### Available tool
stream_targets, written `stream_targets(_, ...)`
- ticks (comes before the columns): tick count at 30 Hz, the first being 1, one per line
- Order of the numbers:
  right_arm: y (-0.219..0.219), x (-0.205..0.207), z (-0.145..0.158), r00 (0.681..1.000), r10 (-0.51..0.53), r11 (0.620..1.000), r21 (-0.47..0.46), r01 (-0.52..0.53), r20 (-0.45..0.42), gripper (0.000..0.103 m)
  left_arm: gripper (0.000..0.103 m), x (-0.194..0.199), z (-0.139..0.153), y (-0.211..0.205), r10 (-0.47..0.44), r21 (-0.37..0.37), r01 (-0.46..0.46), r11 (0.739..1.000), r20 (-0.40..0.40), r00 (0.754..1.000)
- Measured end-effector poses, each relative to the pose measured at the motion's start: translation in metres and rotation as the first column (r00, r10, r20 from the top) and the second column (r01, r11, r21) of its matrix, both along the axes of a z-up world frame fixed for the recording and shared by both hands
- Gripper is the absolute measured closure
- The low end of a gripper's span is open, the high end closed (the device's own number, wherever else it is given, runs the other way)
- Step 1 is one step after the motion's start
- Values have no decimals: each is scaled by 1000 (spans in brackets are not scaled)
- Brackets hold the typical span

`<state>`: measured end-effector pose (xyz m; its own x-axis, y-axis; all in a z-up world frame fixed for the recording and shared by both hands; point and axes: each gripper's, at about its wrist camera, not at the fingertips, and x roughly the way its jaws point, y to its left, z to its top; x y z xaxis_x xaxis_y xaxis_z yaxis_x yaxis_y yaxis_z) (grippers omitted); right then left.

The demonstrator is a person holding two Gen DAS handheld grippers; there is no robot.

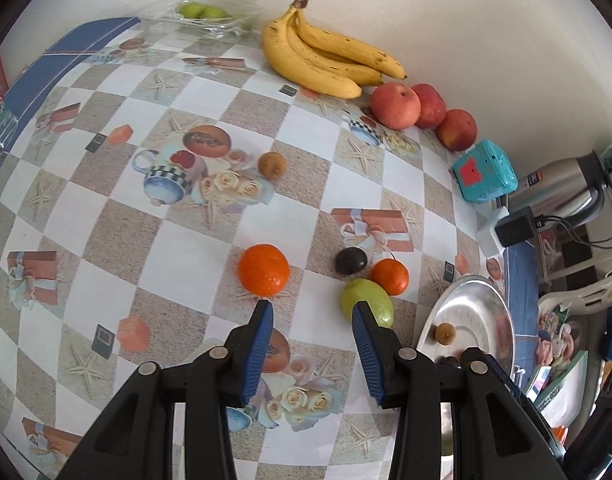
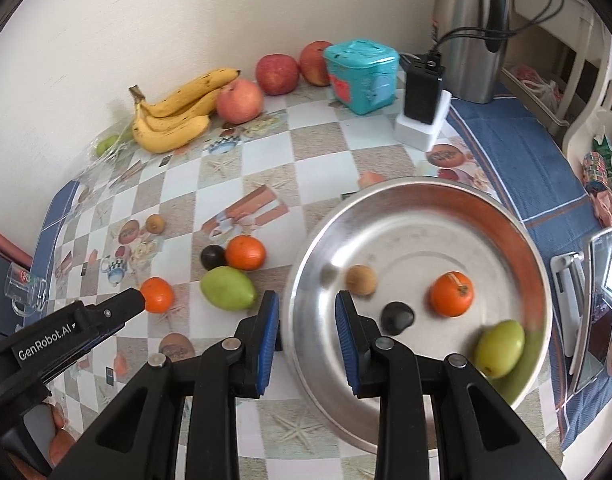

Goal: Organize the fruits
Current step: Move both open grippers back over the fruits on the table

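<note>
Though empty, left jaws: spread, orange (image 1: 263,269) just past left tip.
Right jaws: slightly apart, above steel plate (image 2: 426,186) rim.
Plate contents: longan (image 2: 360,279), plum (image 2: 397,317), tangerine (image 2: 452,294), green fruit (image 2: 500,347).

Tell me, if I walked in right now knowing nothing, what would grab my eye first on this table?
Probably the shiny metal plate at the table's right edge, holding an orange, a green fruit, a dark plum and a small brown fruit. Next, the banana bunch against the back wall, with three red apples lined up to its right. Loose oranges and another green fruit lie on the busy chequered tablecloth.
</note>
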<state>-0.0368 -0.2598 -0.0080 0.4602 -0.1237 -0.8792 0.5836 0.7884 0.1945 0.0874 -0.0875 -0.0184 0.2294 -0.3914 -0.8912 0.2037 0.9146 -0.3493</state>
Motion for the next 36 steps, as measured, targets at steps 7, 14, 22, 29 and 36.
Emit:
stream_targets(7,10,7,1,1000,23,1000,-11,-23,-4,73,58,2,0,5,11,-2,-11,1000,-5,1000)
stream_targets(14,7,7,-6,1000,4,1000,-13,-4,-29,58,43,2,-5,1,7,27,-7,1000,-17,1000)
stream_targets(22,7,9,-18,998,6,1000,-13,-6,-63,37,23,3,-17,0,16,104,-12,994,-44,999)
stream_targets(29,8,11,-27,994,9,999,-35,-13,-108,29,2,7,-25,5,42,167,-34,985,-41,998)
stream_targets(36,7,11,-23,996,2,998,-57,-7,-91,15,0,7,-21,6,23,235,-29,972,28,999)
